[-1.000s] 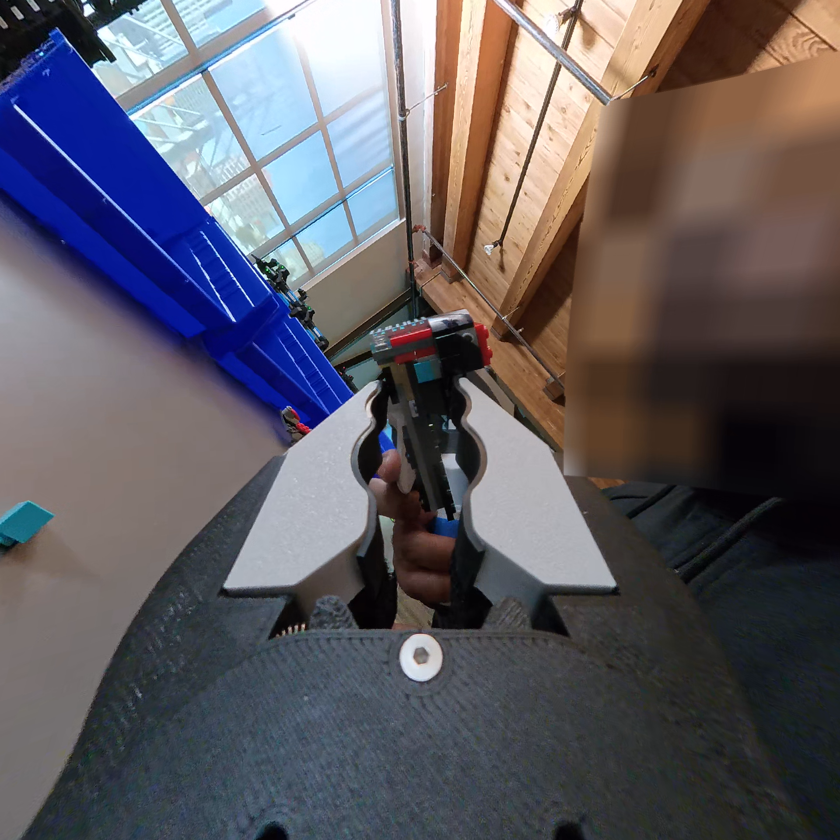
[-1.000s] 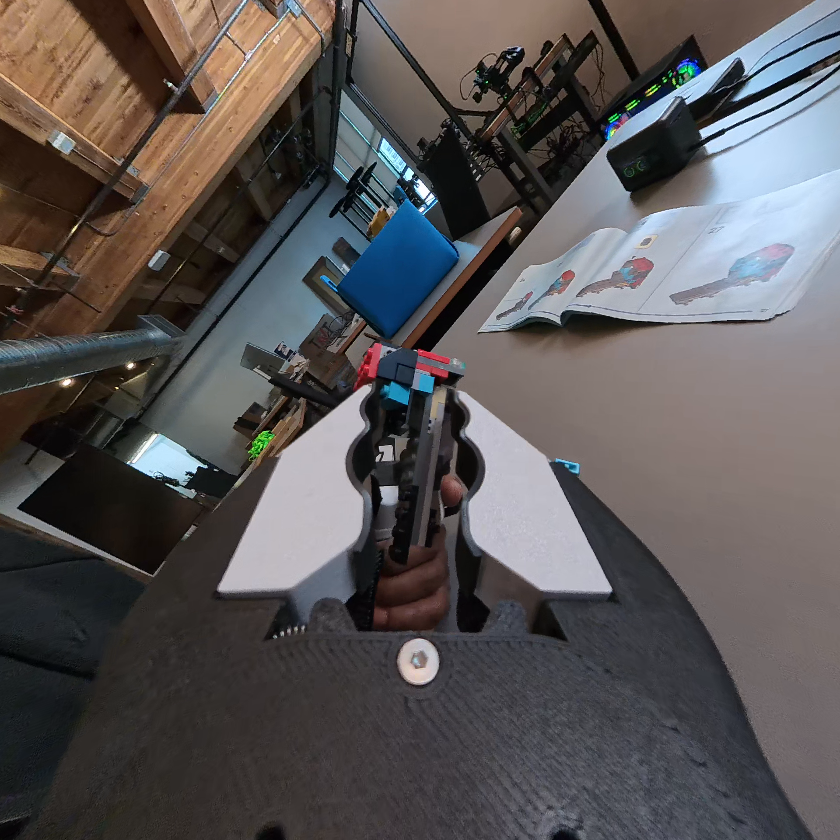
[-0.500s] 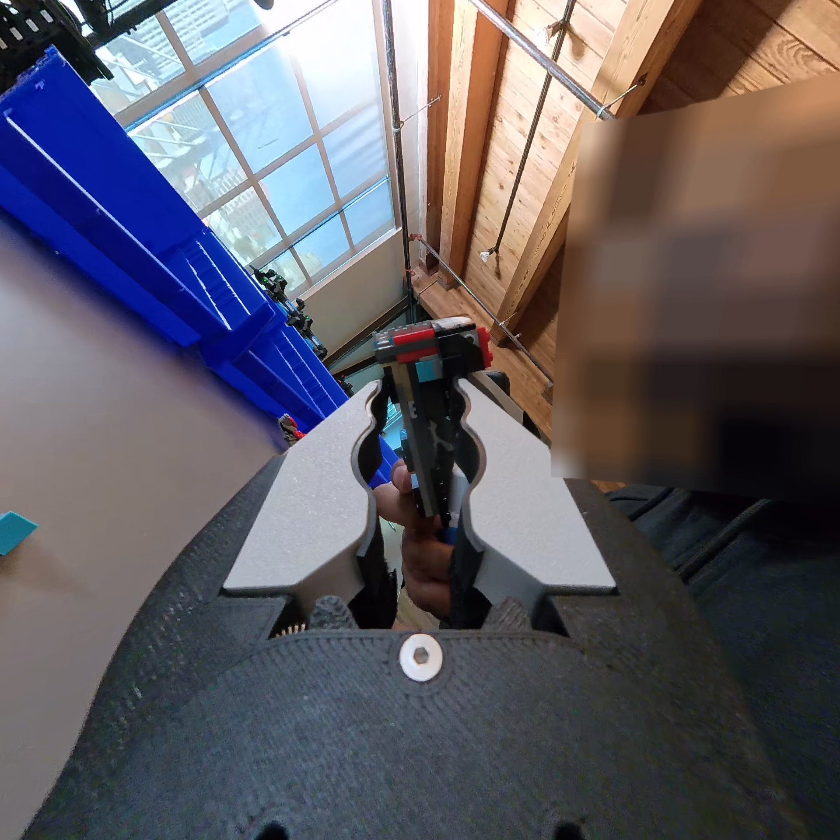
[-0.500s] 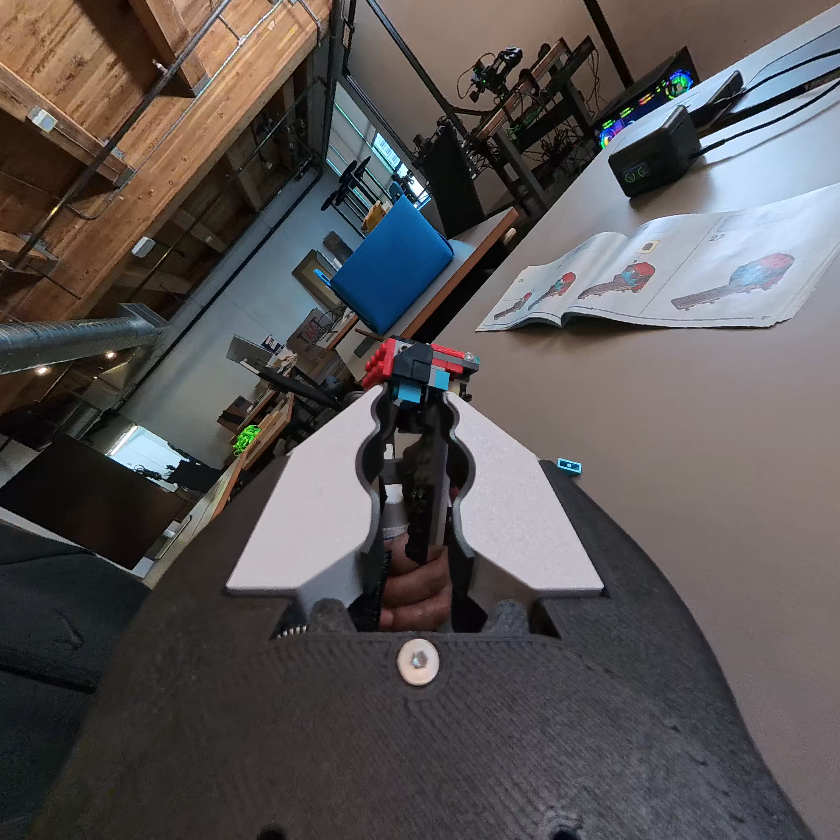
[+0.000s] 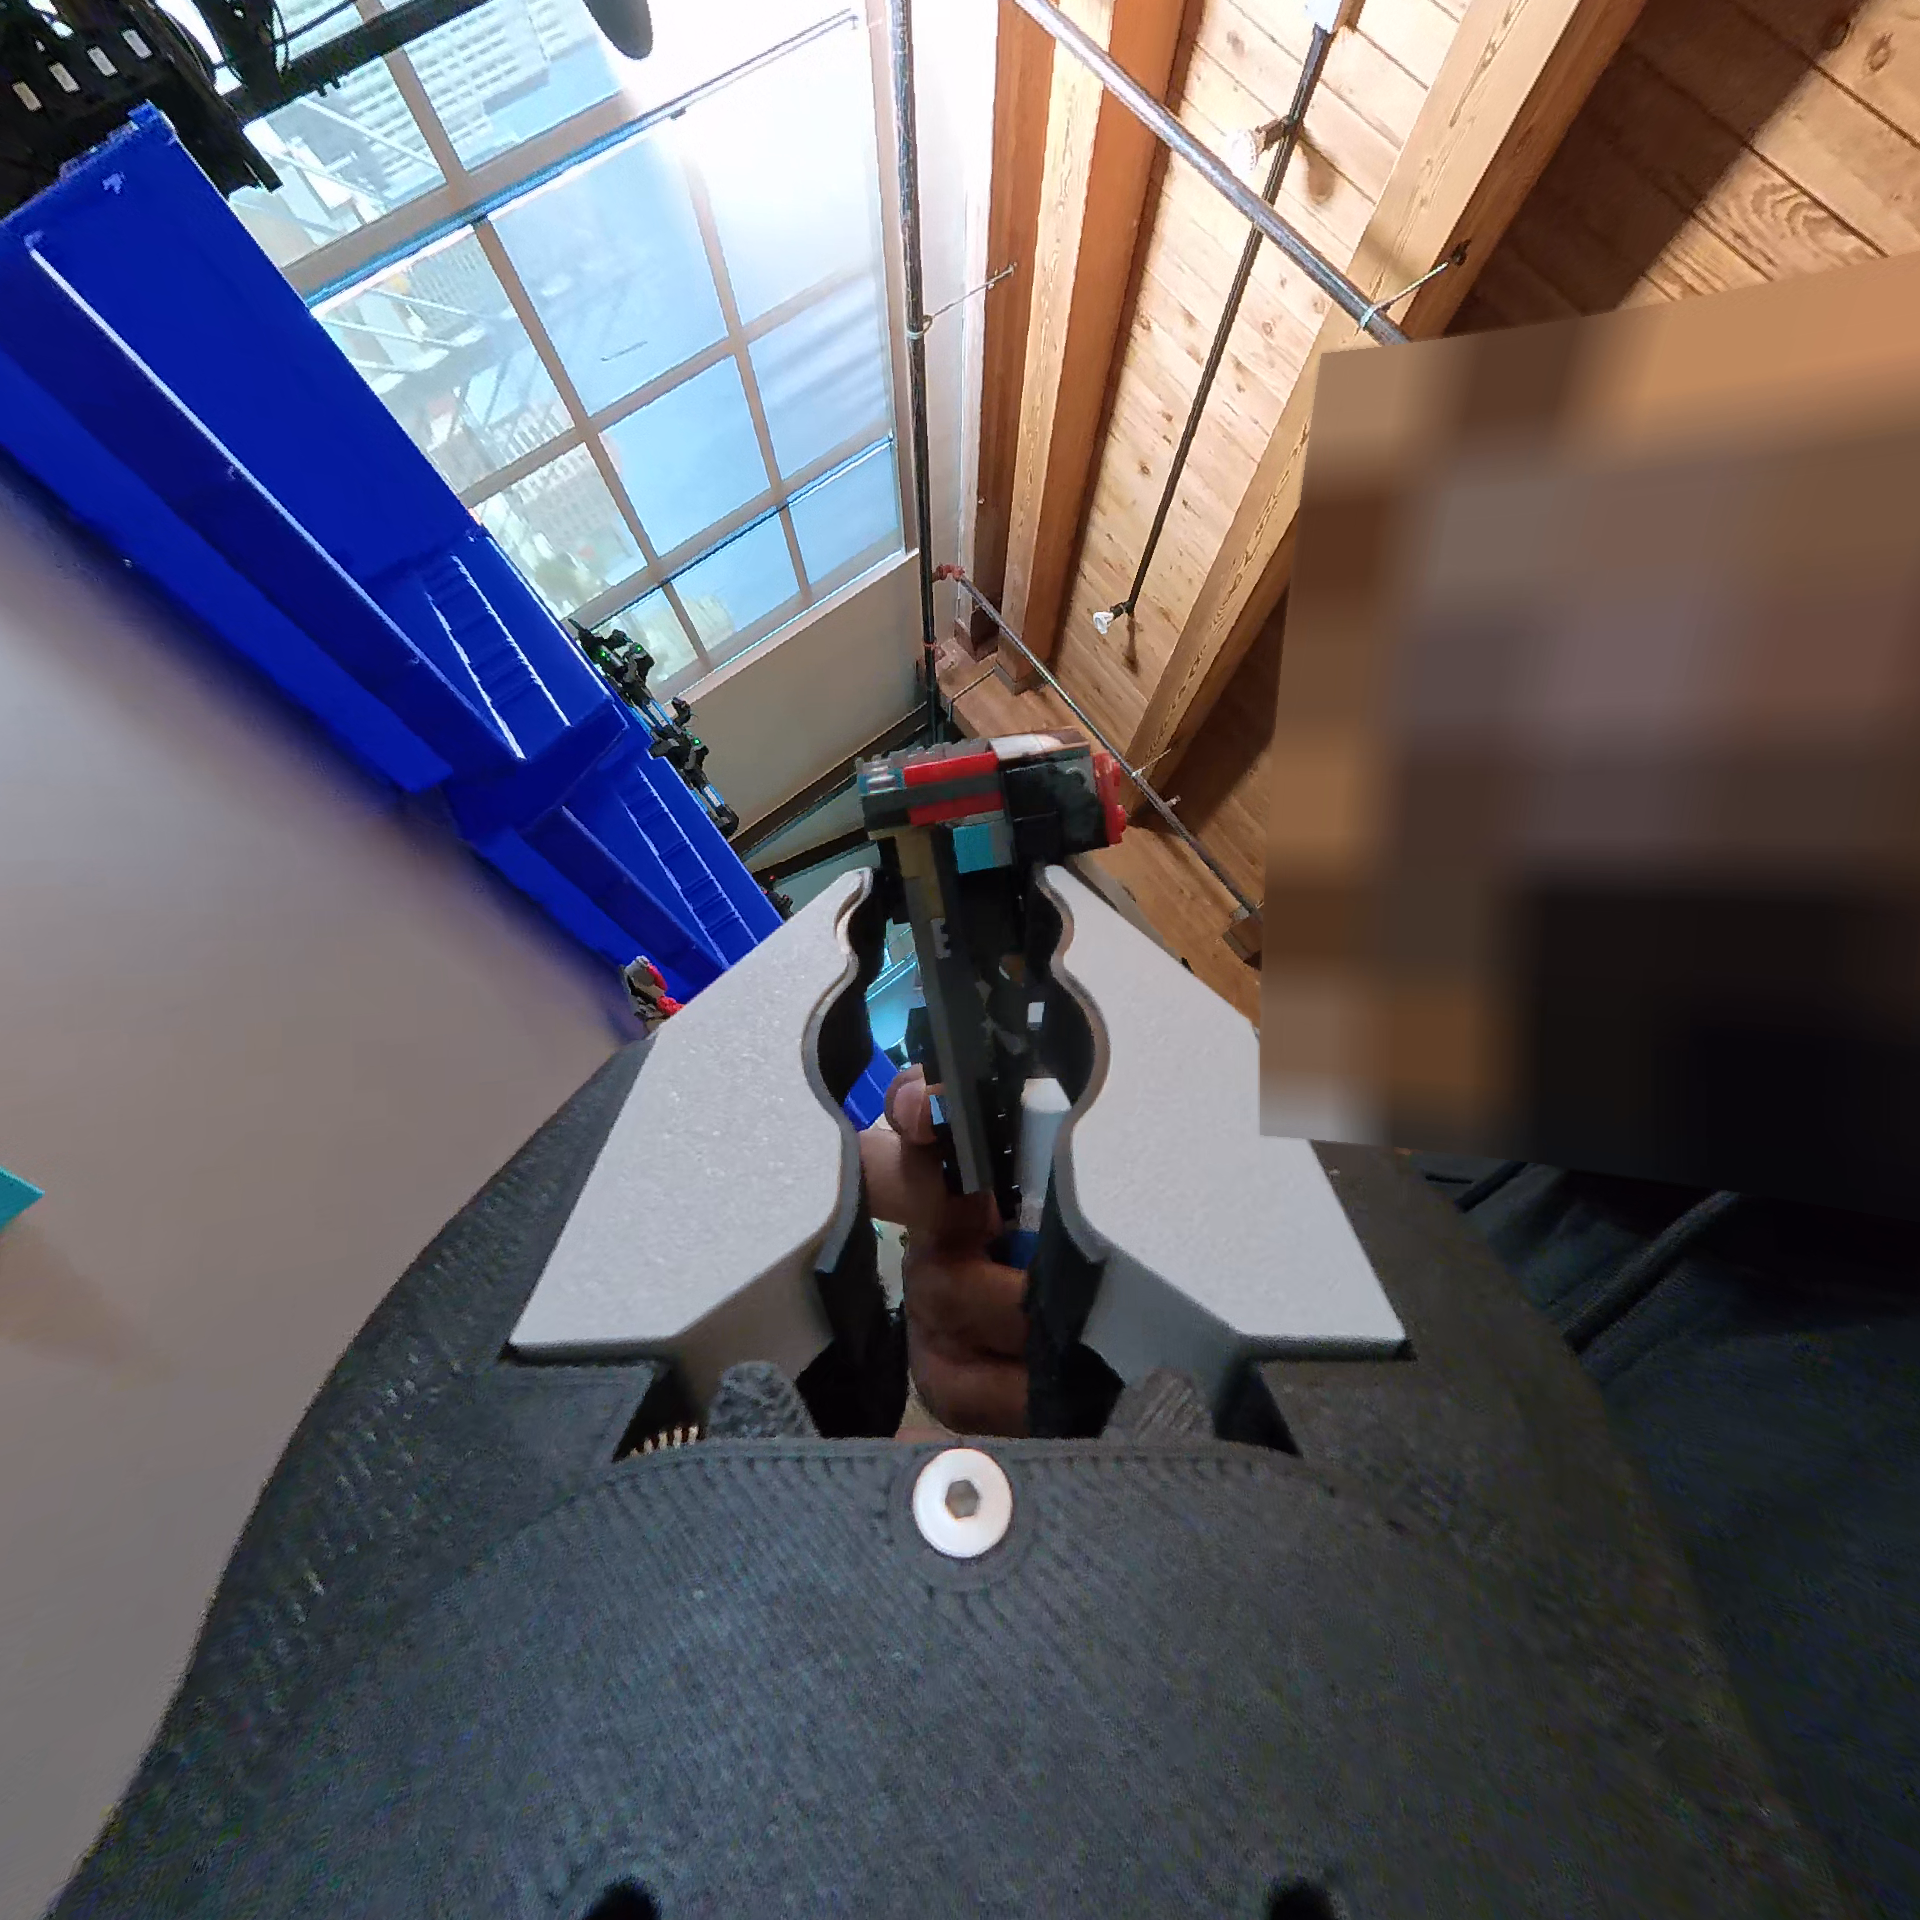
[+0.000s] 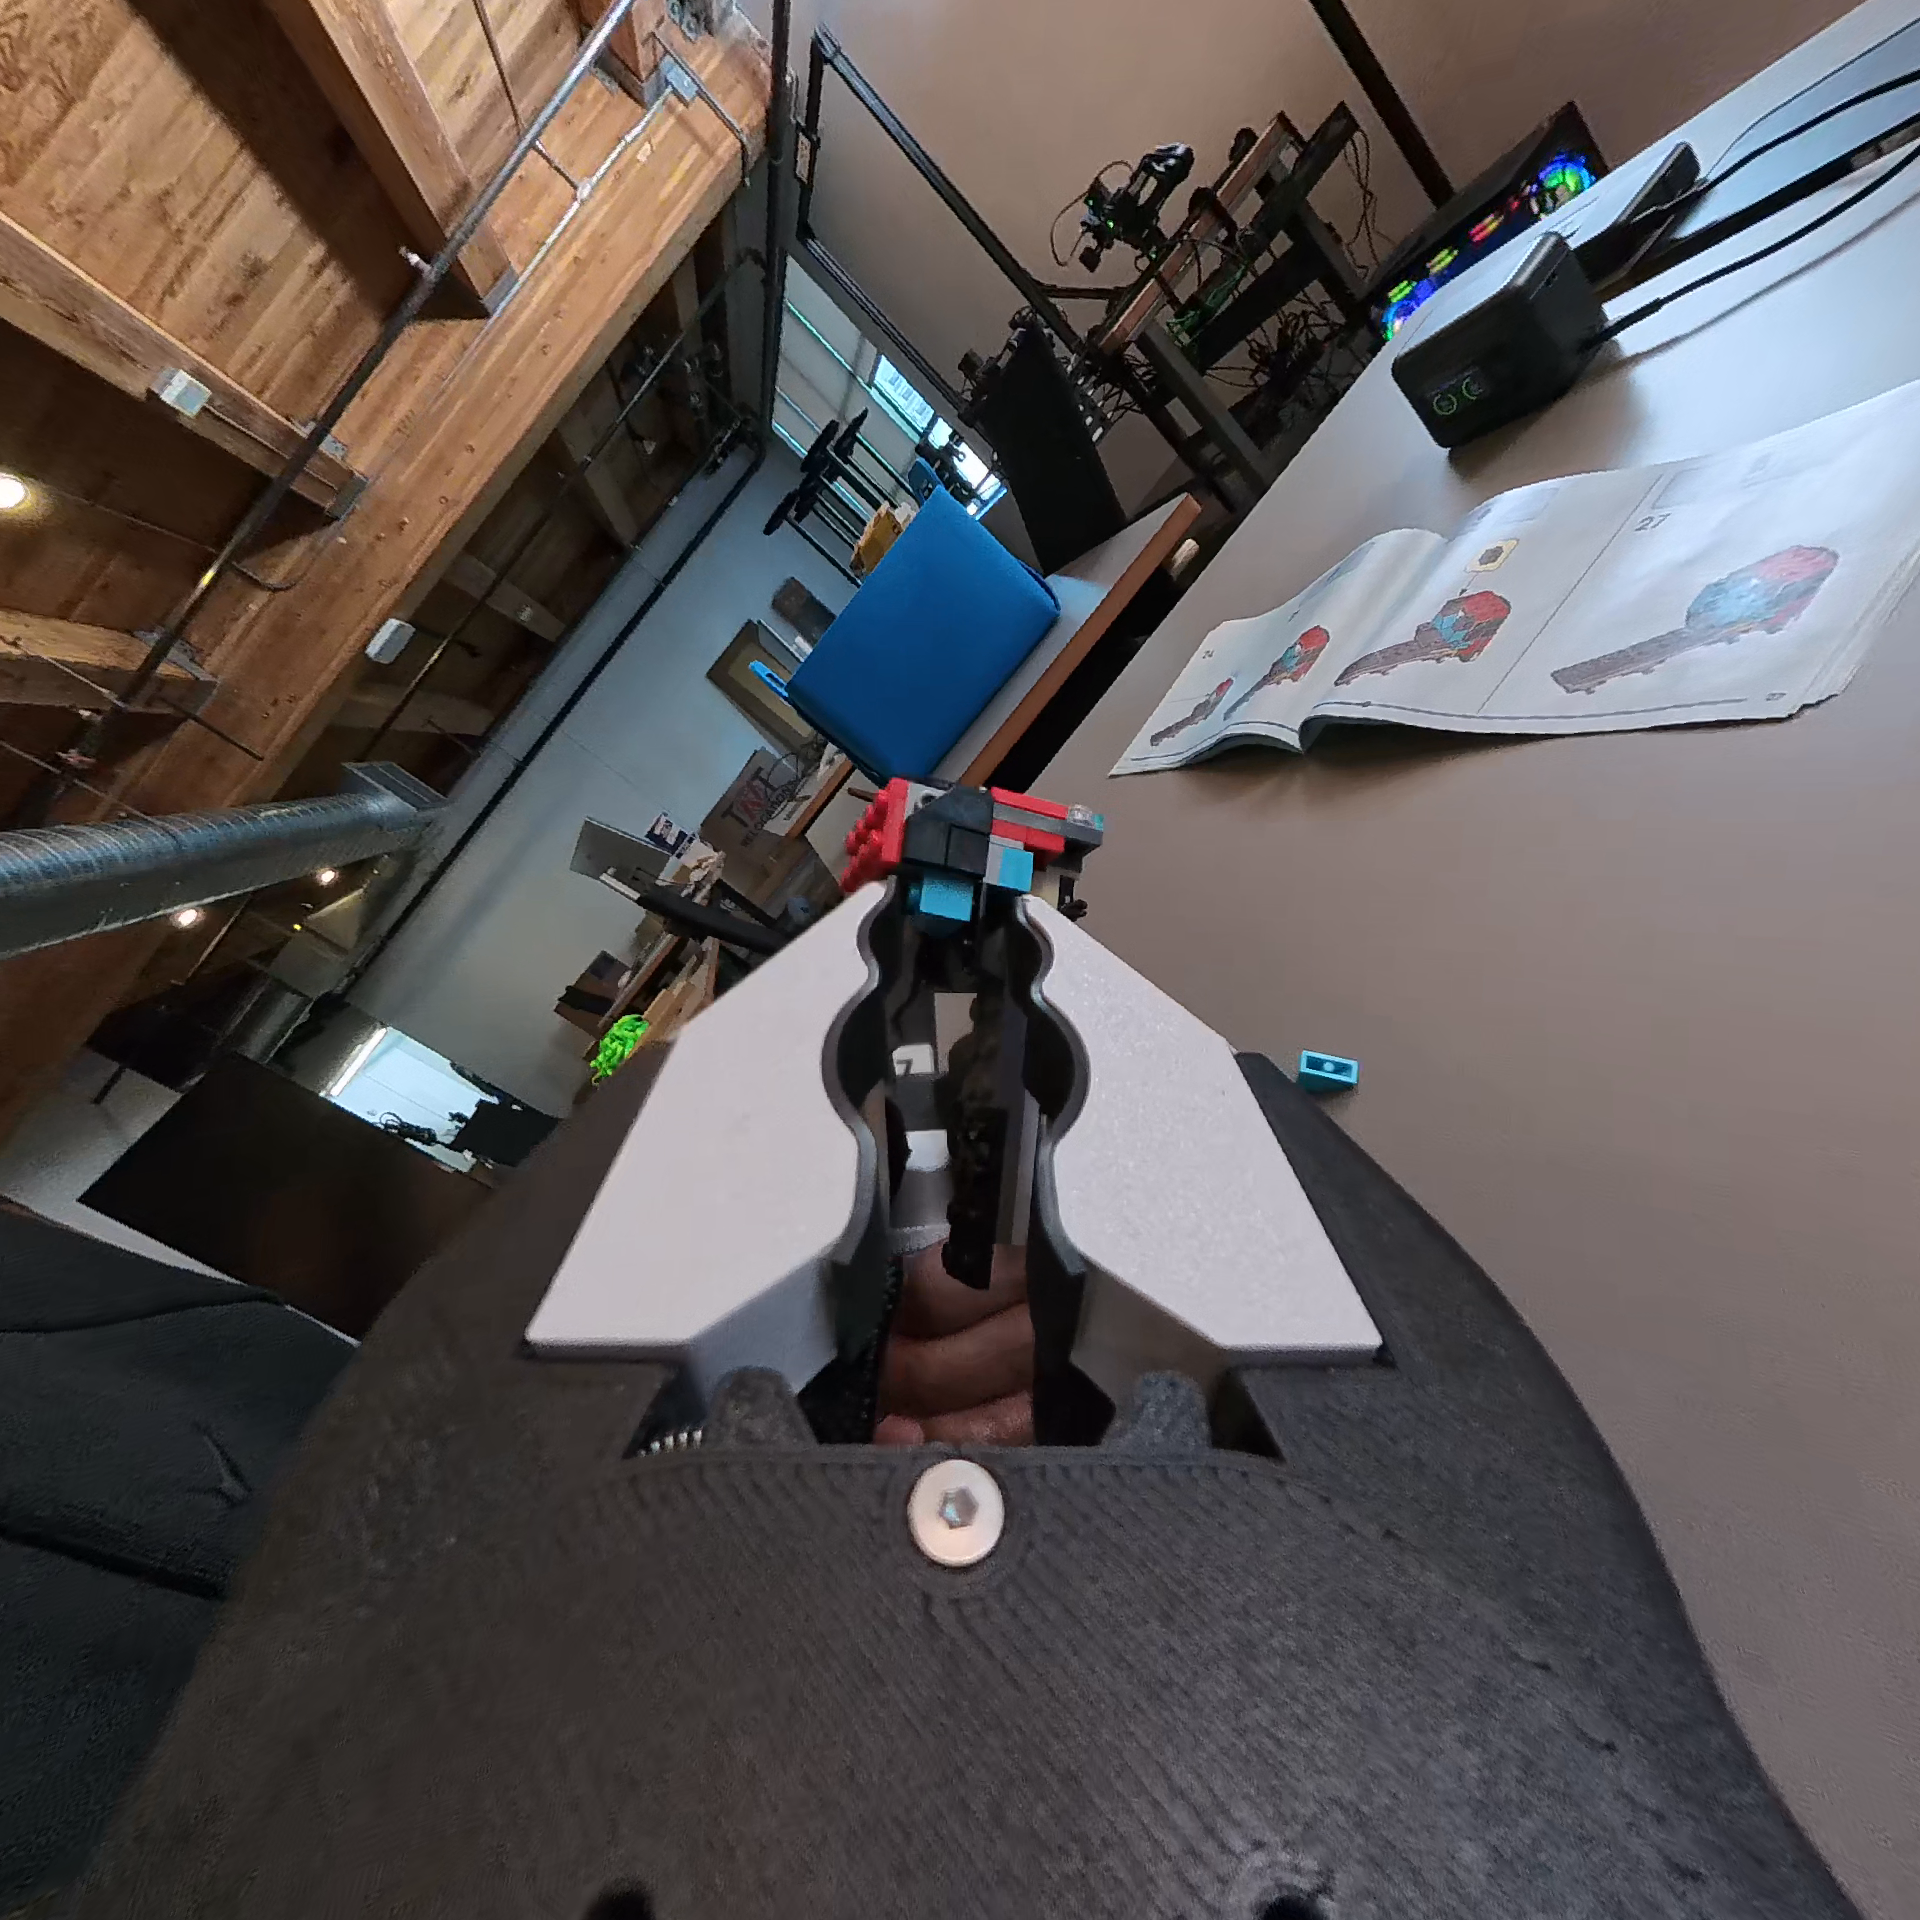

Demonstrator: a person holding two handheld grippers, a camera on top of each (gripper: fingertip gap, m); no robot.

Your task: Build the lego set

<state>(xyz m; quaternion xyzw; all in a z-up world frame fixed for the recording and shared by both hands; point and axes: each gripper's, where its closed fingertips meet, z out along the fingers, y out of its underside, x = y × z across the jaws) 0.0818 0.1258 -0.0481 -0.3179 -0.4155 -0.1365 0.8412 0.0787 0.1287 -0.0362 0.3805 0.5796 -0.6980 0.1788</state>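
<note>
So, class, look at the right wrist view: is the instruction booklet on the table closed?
No. The instruction booklet lies open on the table, its printed pages facing up beyond the lego model.

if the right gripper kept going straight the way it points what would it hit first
Nothing on the table, it seems. The right gripper, shut on the lego model, points past the table edge into open room; the blue panel is roughly ahead, but depth is unclear.
</note>
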